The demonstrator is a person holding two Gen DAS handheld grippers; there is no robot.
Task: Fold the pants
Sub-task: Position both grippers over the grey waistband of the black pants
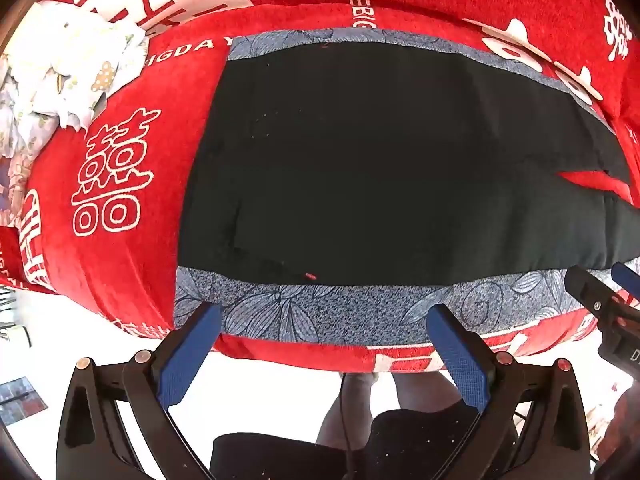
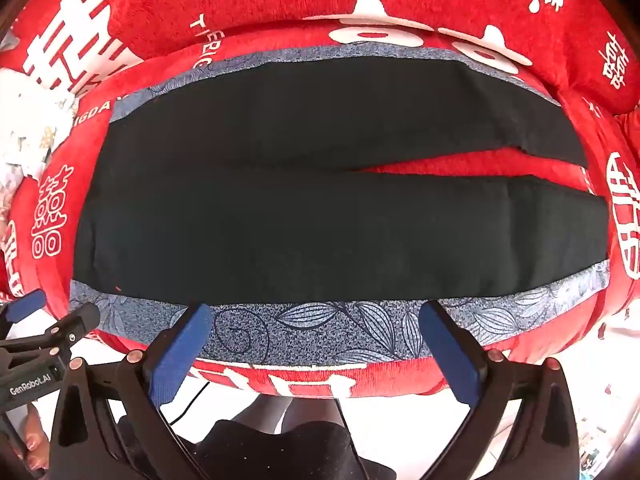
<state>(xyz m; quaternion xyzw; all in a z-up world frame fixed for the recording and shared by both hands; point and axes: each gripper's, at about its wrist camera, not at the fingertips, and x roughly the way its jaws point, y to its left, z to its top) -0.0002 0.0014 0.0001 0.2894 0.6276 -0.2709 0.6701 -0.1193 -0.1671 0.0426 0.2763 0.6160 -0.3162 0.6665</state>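
Observation:
Black pants (image 1: 380, 168) lie flat on a blue-grey leaf-patterned cloth (image 1: 320, 316), waist to the left, the two legs running right with a narrow split between them (image 2: 460, 164). They also show in the right wrist view (image 2: 320, 220). My left gripper (image 1: 324, 320) is open and empty, above the cloth's near edge by the waist end. My right gripper (image 2: 316, 320) is open and empty, above the near edge by the middle of the near leg. Each gripper shows at the edge of the other's view: the right gripper (image 1: 608, 292) and the left gripper (image 2: 48, 316).
The cloth lies on a red plush blanket (image 1: 132, 208) with white characters over a raised surface. A crumpled white floral fabric (image 1: 68, 72) sits at the far left. White floor (image 1: 260, 392) and the person's legs (image 1: 400, 400) are below the near edge.

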